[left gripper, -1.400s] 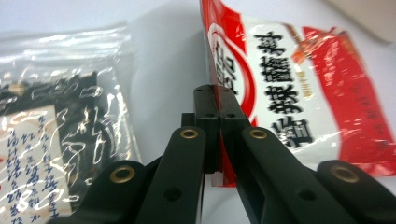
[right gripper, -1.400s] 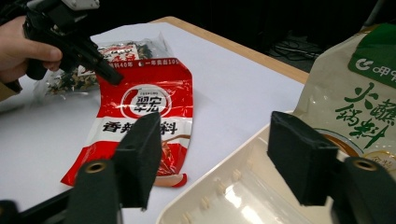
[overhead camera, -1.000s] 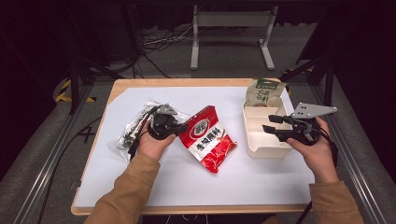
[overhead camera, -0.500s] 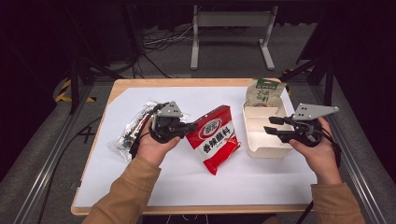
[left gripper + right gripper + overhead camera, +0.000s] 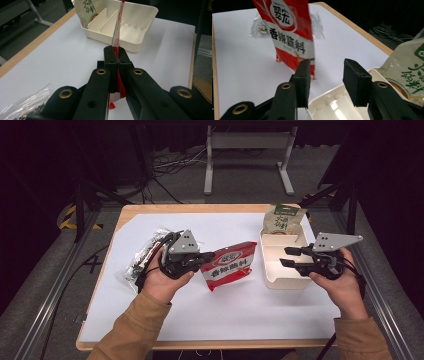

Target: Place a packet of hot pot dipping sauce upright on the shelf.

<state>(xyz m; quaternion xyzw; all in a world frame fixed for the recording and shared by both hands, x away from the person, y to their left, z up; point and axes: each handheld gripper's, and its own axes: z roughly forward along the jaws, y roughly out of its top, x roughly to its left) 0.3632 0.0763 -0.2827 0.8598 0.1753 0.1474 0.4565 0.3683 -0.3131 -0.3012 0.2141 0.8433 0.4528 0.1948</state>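
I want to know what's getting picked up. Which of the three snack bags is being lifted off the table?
The red packet, clamped in the left gripper. The green bag sits in the tray; the clear bag lies flat.

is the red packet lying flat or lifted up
Lifted: the left hand-held gripper is shut on the edge of the red packet, which hangs on edge above the table.

Sauce packet between clear bag at left and tray; pouch in tray.

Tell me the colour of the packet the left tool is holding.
Red packet with a white band and black characters; clearest in the right gripper view.
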